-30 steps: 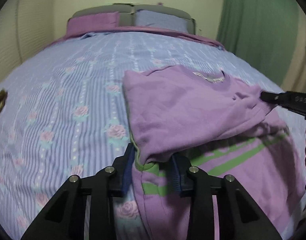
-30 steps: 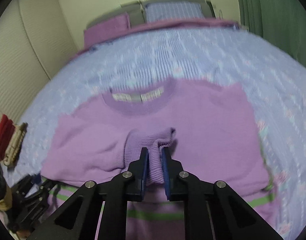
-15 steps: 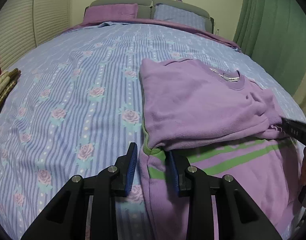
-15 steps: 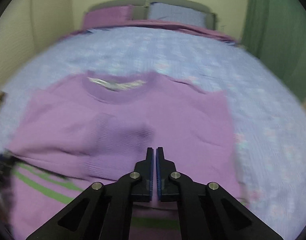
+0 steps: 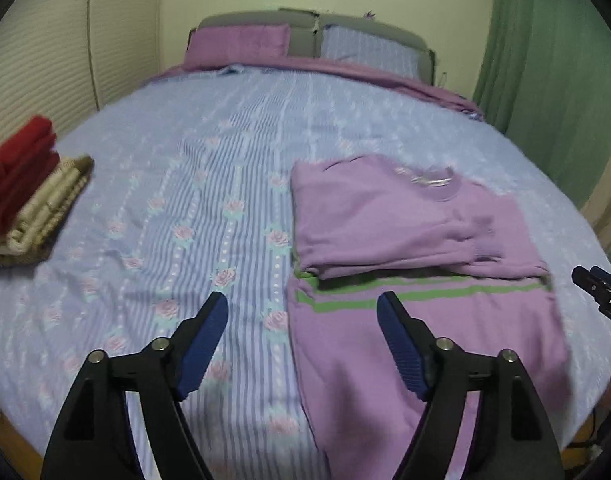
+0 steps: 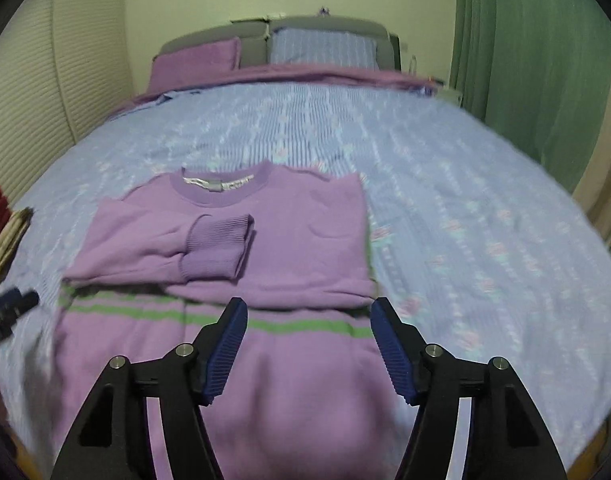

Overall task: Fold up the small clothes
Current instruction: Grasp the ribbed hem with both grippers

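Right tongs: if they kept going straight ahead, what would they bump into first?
Probably the purple sweater. The right tongs are open and point over its green-striped lower part toward the folded sleeves and cuff. How high they hover is unclear, so they might skim above it.

Purple knit sweater (image 6: 305, 248) lies flat on bed, neck toward headboard, hem toward camera. Round collar (image 6: 225, 186) with white label inside. Both sleeves folded in across chest; ribbed cuff (image 6: 215, 248) of one sleeve lies on middle of chest, doubled over. Two green stripes (image 6: 297, 325) run across body below folded sleeves. Lower part smooth, not folded yet. In left wrist view, same sweater (image 5: 405, 240) lies right of centre, side edges straight, sleeve fold a little raised.
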Tool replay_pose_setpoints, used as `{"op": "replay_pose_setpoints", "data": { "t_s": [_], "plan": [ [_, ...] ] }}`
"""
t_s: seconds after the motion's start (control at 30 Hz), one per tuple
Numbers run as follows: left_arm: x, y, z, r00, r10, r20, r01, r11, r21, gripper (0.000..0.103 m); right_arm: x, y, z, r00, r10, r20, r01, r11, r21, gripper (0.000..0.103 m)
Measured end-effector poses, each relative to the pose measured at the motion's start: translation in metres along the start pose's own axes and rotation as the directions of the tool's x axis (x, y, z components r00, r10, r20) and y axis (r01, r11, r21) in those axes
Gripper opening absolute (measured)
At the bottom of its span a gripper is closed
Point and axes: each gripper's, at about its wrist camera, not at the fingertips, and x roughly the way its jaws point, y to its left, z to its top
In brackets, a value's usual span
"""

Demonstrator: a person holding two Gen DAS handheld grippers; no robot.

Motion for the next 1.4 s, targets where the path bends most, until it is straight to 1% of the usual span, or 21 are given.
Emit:
{"op": "replay_pose_setpoints", "data": {
  "t_s": [0.03, 0.07, 0.17, 0.23, 0.33, 0.43, 0.5, 0.53, 0.57, 0.6, 0.7, 0.73, 0.83, 0.9, 0.97, 1.0, 1.03, 1.1, 1.2, 1.33, 1.4],
  "plan": [
    [-0.011, -0.004, -0.002, 1.000, -0.007, 0.010, 0.007, 1.000, 0.012, 0.088, -0.016, -0.006, -0.006, 1.000, 0.000, 0.017, 0.000, 1.000, 0.009, 0.077],
    [-0.021, -0.007, -0.007, 1.000, -0.017, 0.017, 0.017, 1.000, 0.023, 0.094, -0.024, -0.009, -0.009, 1.000, -0.001, 0.028, 0.001, 1.000, 0.018, 0.079],
    [-0.035, -0.015, -0.022, 0.999, -0.031, 0.020, 0.030, 0.998, 0.053, 0.094, -0.049, -0.019, -0.028, 0.999, -0.012, 0.050, 0.011, 1.000, 0.024, 0.080],
    [-0.040, -0.018, -0.035, 0.999, -0.039, 0.003, 0.039, 0.998, 0.058, 0.094, -0.060, -0.023, -0.043, 0.998, -0.026, 0.050, 0.026, 0.999, 0.019, 0.080],
    [-0.047, -0.018, -0.055, 0.998, -0.060, -0.019, 0.061, 0.997, 0.053, 0.094, -0.066, -0.030, -0.063, 0.999, -0.024, 0.033, 0.023, 0.999, 0.039, 0.080],
    [-0.049, -0.017, -0.075, 0.997, -0.065, -0.041, 0.066, 0.997, 0.033, 0.093, -0.067, -0.038, -0.087, 1.000, -0.002, 0.014, 0.001, 0.997, 0.081, 0.080],
    [-0.045, -0.014, -0.087, 0.994, -0.084, -0.066, 0.085, 0.996, 0.009, 0.092, -0.063, -0.040, -0.100, 1.000, 0.018, -0.005, -0.018, 0.994, 0.110, 0.080],
    [-0.042, -0.012, -0.093, 0.993, -0.090, -0.080, 0.090, 0.996, -0.003, 0.091, -0.059, -0.040, -0.106, 0.999, 0.029, -0.017, -0.026, 0.992, 0.122, 0.080],
    [-0.038, -0.010, -0.098, 0.992, -0.087, -0.096, 0.086, 0.996, -0.013, 0.086, -0.055, -0.040, -0.112, 0.999, 0.036, -0.027, -0.033, 0.991, 0.133, 0.080],
    [-0.035, -0.010, -0.101, 0.991, -0.083, -0.109, 0.082, 0.996, -0.019, 0.079, -0.052, -0.040, -0.116, 0.999, 0.037, -0.036, -0.032, 0.990, 0.140, 0.080],
    [-0.020, -0.009, -0.112, 0.981, -0.098, -0.170, 0.091, 0.995, -0.046, 0.072, -0.041, -0.039, -0.127, 0.996, 0.056, -0.073, -0.044, 0.987, 0.157, 0.079],
    [-0.018, -0.009, -0.113, 0.978, -0.104, -0.179, 0.096, 0.994, -0.056, 0.070, -0.035, -0.039, -0.130, 0.994, 0.064, -0.089, -0.049, 0.985, 0.166, 0.079],
    [-0.006, -0.009, -0.119, 0.964, -0.166, -0.206, 0.143, 0.982, -0.121, 0.068, -0.026, -0.040, -0.138, 0.990, 0.082, -0.111, -0.060, 0.981, 0.185, 0.079],
    [-0.001, -0.008, -0.121, 0.956, -0.203, -0.213, 0.170, 0.971, -0.166, 0.065, -0.022, -0.041, -0.141, 0.988, 0.095, -0.120, -0.070, 0.977, 0.200, 0.079],
    [0.006, -0.008, -0.123, 0.948, -0.229, -0.221, 0.185, 0.961, -0.205, 0.064, -0.015, -0.041, -0.143, 0.985, 0.108, -0.133, -0.078, 0.973, 0.217, 0.076],
    [0.009, -0.010, -0.124, 0.945, -0.239, -0.224, 0.193, 0.959, -0.209, 0.061, -0.012, -0.040, -0.142, 0.984, 0.112, -0.140, -0.079, 0.972, 0.221, 0.073],
    [0.012, -0.012, -0.124, 0.943, -0.240, -0.230, 0.193, 0.959, -0.209, 0.060, -0.008, -0.041, -0.142, 0.982, 0.117, -0.150, -0.081, 0.970, 0.228, 0.071],
    [0.015, -0.014, -0.125, 0.940, -0.252, -0.230, 0.203, 0.955, -0.214, 0.058, -0.004, -0.041, -0.142, 0.980, 0.125, -0.155, -0.086, 0.968, 0.234, 0.070],
    [0.022, -0.015, -0.126, 0.938, -0.269, -0.217, 0.213, 0.944, -0.250, 0.057, 0.003, -0.041, -0.141, 0.979, 0.126, -0.158, -0.085, 0.967, 0.241, 0.069],
    [0.029, -0.014, -0.125, 0.940, -0.277, -0.198, 0.216, 0.935, -0.282, 0.055, 0.010, -0.038, -0.141, 0.980, 0.108, -0.166, -0.067, 0.970, 0.234, 0.059],
    [0.028, -0.016, -0.125, 0.944, -0.269, -0.189, 0.208, 0.934, -0.291, 0.044, 0.010, -0.039, -0.140, 0.981, 0.109, -0.163, -0.067, 0.968, 0.242, 0.053]
  ]
}}
